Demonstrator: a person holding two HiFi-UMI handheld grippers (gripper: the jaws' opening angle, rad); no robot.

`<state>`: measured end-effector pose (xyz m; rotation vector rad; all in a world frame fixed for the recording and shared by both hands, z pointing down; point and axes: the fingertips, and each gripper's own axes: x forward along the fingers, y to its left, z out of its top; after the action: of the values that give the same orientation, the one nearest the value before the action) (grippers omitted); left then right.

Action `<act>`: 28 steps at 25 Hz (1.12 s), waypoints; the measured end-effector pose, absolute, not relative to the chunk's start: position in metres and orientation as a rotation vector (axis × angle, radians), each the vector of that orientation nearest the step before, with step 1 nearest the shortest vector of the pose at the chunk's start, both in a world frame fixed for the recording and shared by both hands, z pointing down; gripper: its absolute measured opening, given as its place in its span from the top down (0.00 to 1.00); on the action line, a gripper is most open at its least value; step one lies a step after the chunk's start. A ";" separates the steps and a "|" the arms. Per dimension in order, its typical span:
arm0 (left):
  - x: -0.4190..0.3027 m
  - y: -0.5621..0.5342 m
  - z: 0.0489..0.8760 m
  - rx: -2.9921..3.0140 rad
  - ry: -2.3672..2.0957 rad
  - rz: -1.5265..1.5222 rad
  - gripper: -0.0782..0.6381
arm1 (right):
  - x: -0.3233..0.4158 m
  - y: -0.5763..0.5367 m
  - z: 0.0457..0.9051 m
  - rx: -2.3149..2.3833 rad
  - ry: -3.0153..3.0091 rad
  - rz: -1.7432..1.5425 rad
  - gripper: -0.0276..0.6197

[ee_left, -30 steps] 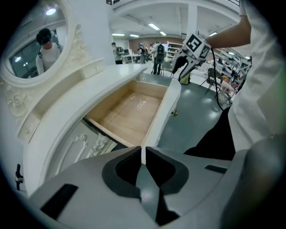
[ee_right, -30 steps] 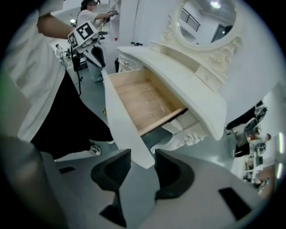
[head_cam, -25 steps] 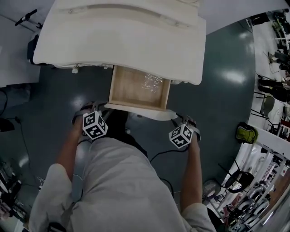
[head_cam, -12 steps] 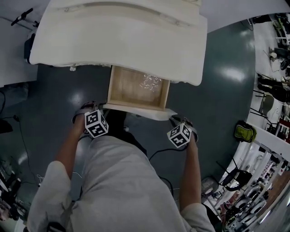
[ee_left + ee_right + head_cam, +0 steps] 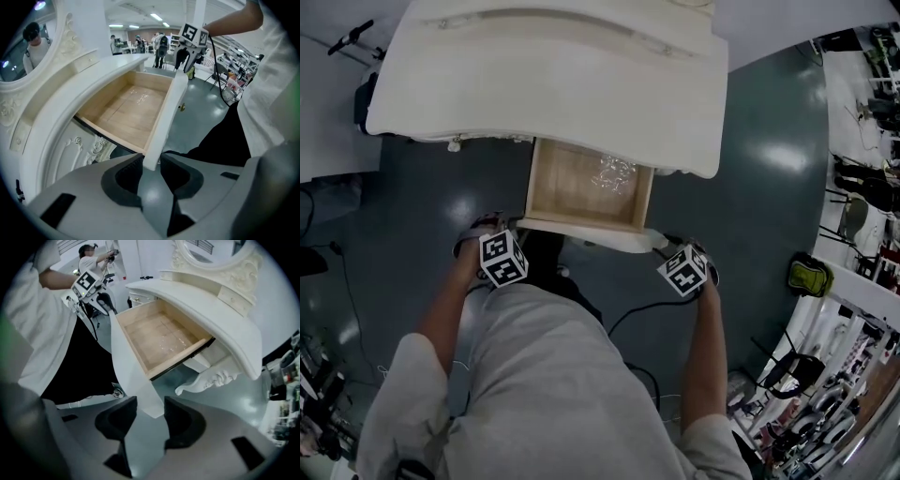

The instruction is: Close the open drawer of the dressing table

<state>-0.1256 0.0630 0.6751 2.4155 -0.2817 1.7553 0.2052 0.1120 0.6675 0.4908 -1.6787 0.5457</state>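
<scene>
While the drawer [image 5: 567, 187] stood pulled well out of the table [image 5: 544, 84] toward 6 o'clock in the head view, you had one gripper at each end of its front [image 5: 600, 236]. I read that as setting up an even push. Your left gripper [image 5: 151, 163] sat at the 9 o'clock end. Its jaws had just been closing and pinched the panel's edge between them, fairly wide because the board is thick. Your right gripper [image 5: 150, 404] sat at the 3 o'clock end. Its jaws had just been opening and stood apart astride the corner (no squeeze that I could see). Taking both ends was likely meant to stop the drawer skewing on its way in. None of the closing was done yet, so the push toward 12 o'clock was the whole job.
</scene>
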 end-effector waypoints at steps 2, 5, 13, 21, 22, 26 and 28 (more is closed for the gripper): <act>-0.128 0.063 0.675 2.417 -0.301 1.749 0.72 | 0.203 0.111 0.668 0.490 -1.703 0.584 0.67; -0.128 0.063 0.675 2.416 -0.314 1.747 0.72 | 0.202 0.111 0.669 0.477 -1.689 0.570 0.67; -0.127 0.064 0.674 2.419 -0.335 1.725 0.72 | 0.202 0.113 0.670 0.447 -1.648 0.562 0.67; -0.129 0.063 0.675 2.413 -0.393 1.708 0.72 | 0.199 0.113 0.672 0.411 -1.632 0.567 0.67; -0.129 0.063 0.675 2.409 -0.391 1.708 0.72 | 0.199 0.114 0.671 0.407 -1.633 0.568 0.67; -0.129 0.061 0.674 2.390 -0.376 1.714 0.72 | 0.199 0.113 0.670 0.404 -1.638 0.568 0.67; -0.130 0.060 0.675 2.383 -0.375 1.713 0.72 | 0.198 0.111 0.671 0.404 -1.642 0.568 0.67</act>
<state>-0.1301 0.0597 0.6747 2.3828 -0.3748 1.7130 0.1979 0.1113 0.6707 0.4042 -1.6424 0.5678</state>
